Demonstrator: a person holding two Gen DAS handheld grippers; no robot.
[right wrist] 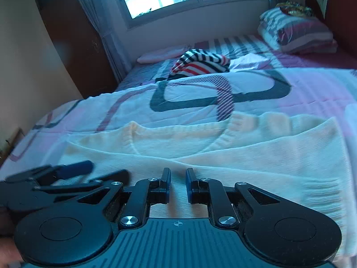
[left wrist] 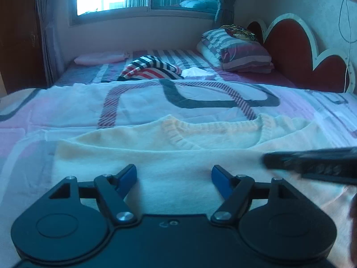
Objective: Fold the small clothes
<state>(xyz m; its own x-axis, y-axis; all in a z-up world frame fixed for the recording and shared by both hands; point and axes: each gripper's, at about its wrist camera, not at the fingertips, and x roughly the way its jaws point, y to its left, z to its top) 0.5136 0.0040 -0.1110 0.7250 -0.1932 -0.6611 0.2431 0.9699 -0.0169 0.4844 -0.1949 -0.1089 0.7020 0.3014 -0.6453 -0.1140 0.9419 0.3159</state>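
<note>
A cream knitted sweater (left wrist: 178,156) lies flat on the bed, neck rib away from me; it also shows in the right wrist view (right wrist: 245,151). My left gripper (left wrist: 174,174) is open wide, low over the sweater's body, holding nothing. My right gripper (right wrist: 178,178) has its blue pads a narrow gap apart, empty, just above the sweater. The right gripper shows blurred at the right edge of the left wrist view (left wrist: 312,163). The left gripper shows at the left of the right wrist view (right wrist: 67,174).
A patterned white, pink and grey quilt (left wrist: 200,93) covers the bed. A striped garment (left wrist: 151,68) and a white cloth (left wrist: 196,72) lie farther back. Striped pillows (left wrist: 238,51) and a red heart headboard (left wrist: 296,44) are at right. A wooden wardrobe (right wrist: 73,33) stands left.
</note>
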